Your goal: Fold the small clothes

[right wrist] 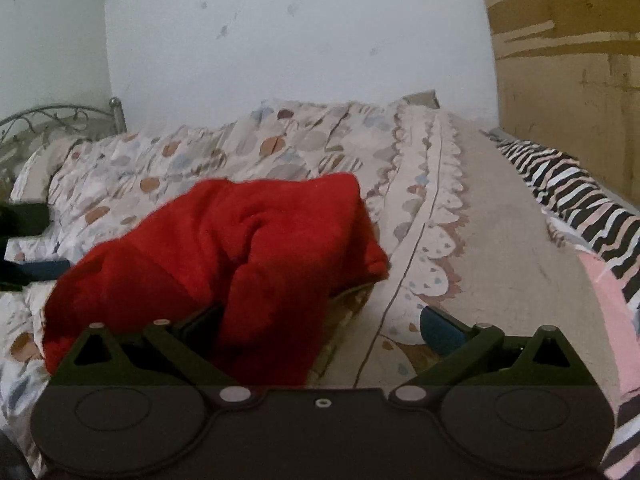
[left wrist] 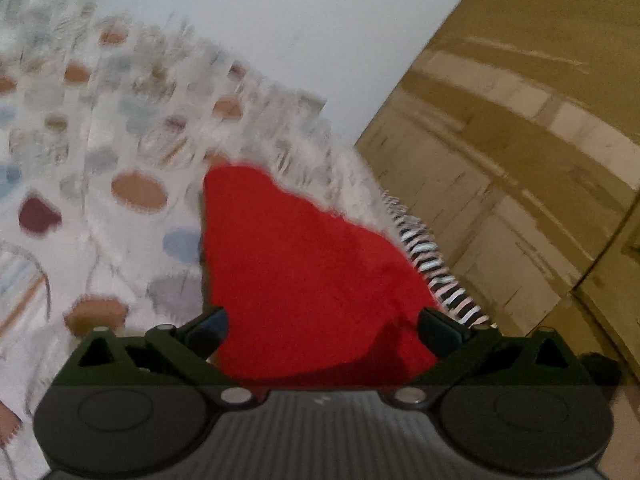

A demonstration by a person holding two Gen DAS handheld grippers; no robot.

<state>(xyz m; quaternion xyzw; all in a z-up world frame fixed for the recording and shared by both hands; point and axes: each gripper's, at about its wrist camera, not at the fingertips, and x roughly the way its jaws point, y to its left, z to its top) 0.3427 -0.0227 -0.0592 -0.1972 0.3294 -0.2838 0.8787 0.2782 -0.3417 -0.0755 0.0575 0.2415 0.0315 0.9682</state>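
So, left wrist view: red garment lay bunched on the patterned bedspread between the wide-spread jaws of the left gripper, unpinched; zebra-striped cloth and cardboard boxes at the bed's right edge.

Right wrist view: garment crumpled mid-bed, partly between the right gripper's wide jaws, left pad hidden; white wall behind.
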